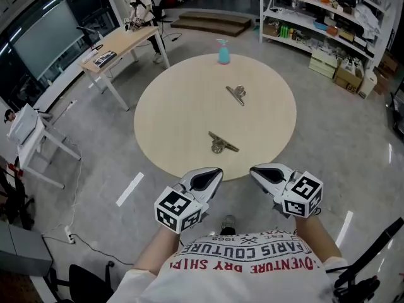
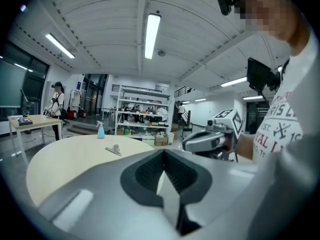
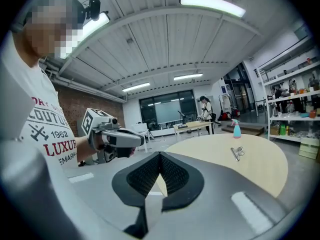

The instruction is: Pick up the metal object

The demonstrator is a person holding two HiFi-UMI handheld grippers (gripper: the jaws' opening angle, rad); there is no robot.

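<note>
Your left gripper (image 1: 216, 172) and right gripper (image 1: 255, 171) hang just short of the round counter (image 1: 177, 125), each with its fingers together and empty. The nearer metal clip (image 1: 222, 144) lies on the counter ahead, roughly between them. A second clip (image 1: 237, 94) lies farther back, and a blue spray bottle (image 1: 223, 52) stands at the far rim.

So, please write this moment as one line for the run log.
left gripper: shut, empty | right gripper: shut, empty | near metal clip: on round table, untouched | far metal clip: on round table | phase: before reach
</note>
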